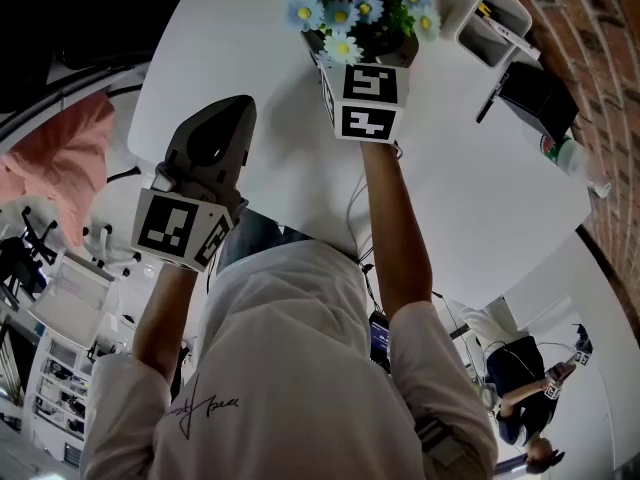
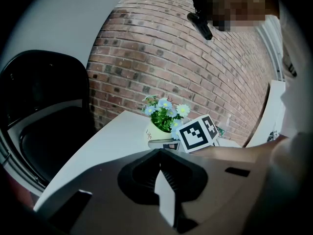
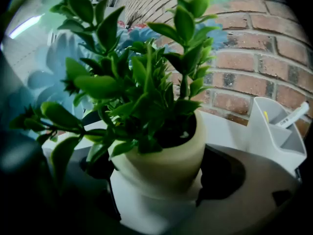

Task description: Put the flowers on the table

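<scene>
- Left gripper (image 2: pixel 164 195): nearest the body, over the near edge of the white table (image 1: pixel 250 38). Jaws clenched together with nothing between them. Judged to be parked short of the work so the other hand has room.
- Right gripper (image 3: pixel 161 195): arm stretched out over the table, jaws clamped on the cream pot (image 3: pixel 166 155). The grip sits low on the pot wall. The likely reason is that this keeps the pot upright and leaves the leaves and blooms uncrushed.
- Flowers (image 1: pixel 355 13): blue and white blooms with green leaves, standing upright in the pot. They are over the far part of the table, near its back edge.
- Not resolved: whether the pot base is touching the tabletop. The gripper body covers the base in the left gripper view, and the blooms cover the jaws in the head view.
- In the right gripper view the blooms are out of focus behind the leaves. Lettering on the pot is partly cut off and unreadable.
- White organiser (image 1: pixel 490 13): just right of the pot, holding pens. A placement should stay clear of it.
- Black item (image 1: pixel 535 93) beyond the organiser: identity unclear.
- Brick wall (image 2: pixel 195 72): behind the table.
</scene>
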### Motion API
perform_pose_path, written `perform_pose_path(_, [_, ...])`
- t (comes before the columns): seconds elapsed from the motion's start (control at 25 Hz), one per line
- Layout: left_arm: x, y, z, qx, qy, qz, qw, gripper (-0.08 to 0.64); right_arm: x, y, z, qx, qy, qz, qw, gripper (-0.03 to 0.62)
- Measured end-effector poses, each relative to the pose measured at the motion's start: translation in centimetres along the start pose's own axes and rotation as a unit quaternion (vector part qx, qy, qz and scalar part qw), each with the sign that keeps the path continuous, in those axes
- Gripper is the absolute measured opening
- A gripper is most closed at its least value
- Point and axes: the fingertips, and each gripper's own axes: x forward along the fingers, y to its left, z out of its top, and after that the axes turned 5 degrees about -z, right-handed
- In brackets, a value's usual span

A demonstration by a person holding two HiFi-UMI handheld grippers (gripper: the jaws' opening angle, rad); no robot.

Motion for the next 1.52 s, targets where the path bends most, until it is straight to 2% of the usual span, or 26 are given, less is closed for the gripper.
perform_pose_path(0.64, [0.1,-0.2,-0.3,-0.001,0.03,-0.024,0.9993,0.005,-0.1,0.3,-0.2,-0.01,0.006,0.005,1.0,0.503])
perform_pose_path(1.16, [-0.7,0.1,0.3,0.003,0.026,-0.021,0.9994,0.005,-0.9,0.8,-0.8,-0.007,0.007,0.017,1.0,0.503])
perform_pose_path(1.4, [-1.5,0.2,0.0,0.0,0.042,-0.015,0.999,0.005,-1.6,1.0,-0.7,-0.005,0.005,0.015,1.0,0.503])
perform_pose_path(1.52, [-1.1,-0.4,0.9,0.007,0.023,-0.023,0.9995,0.005,-1.9,1.0,-0.7,0.002,0.005,0.018,1.0,0.503])
